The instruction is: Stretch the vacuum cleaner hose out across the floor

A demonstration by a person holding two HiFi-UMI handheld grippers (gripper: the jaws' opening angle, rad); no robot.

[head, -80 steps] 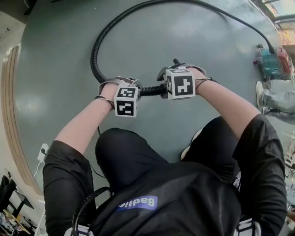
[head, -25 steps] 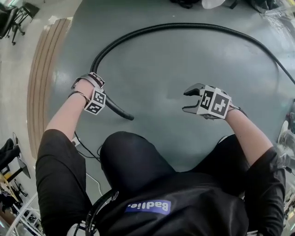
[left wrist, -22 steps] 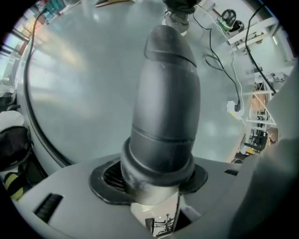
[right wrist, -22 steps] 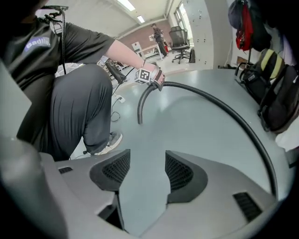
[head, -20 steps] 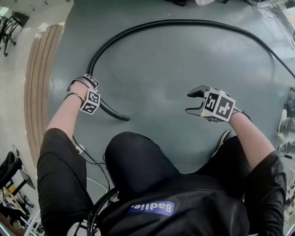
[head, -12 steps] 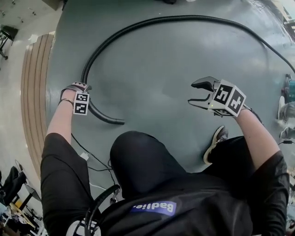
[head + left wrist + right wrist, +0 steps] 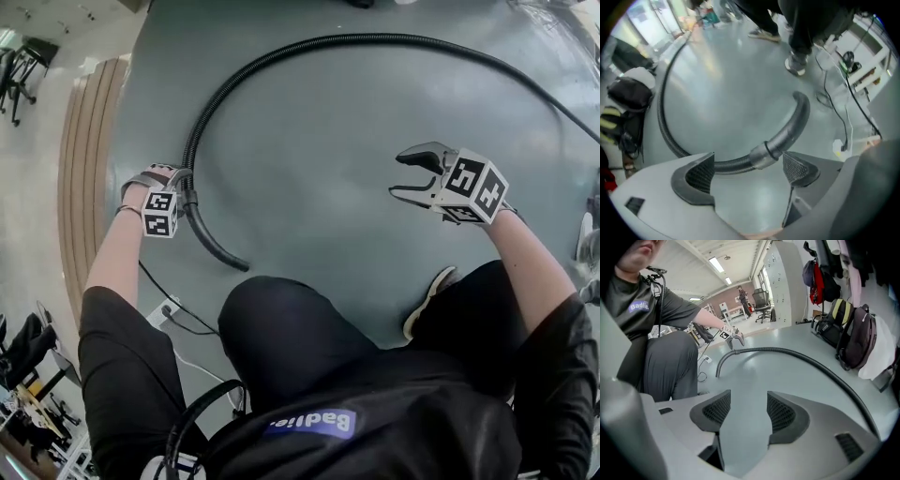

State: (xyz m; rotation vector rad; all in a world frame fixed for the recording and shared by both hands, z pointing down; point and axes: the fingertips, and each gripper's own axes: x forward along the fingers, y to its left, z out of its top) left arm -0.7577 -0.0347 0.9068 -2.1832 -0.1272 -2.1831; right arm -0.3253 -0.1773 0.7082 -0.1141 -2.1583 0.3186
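Crouching over a grey floor, the person holds one hand-held gripper in each hand. The left hand-held gripper points straight down, just above the vacuum cleaner hose. Its jaws have just been opening and now stand wide apart. In the left gripper view the hose runs across the gap just beyond the jaw tips, and neither pad presses on it. A pale grey collar sits on the hose near the right-hand tip. From there the smooth curved end piece bends away and lies on the floor.

In the head view this end piece rests close to the person's knee. From the left hand-held gripper the ribbed hose climbs away, sweeps in a broad arc across the far floor and runs off at the picture's right edge.

The right hand-held gripper is well apart from the hose, over bare floor and tilted downward. Its jaws are parted with nothing between them. Its own view shows the hose arcing past in the distance and backpacks against the wall. A white cable lies on the floor beside the person's left arm.
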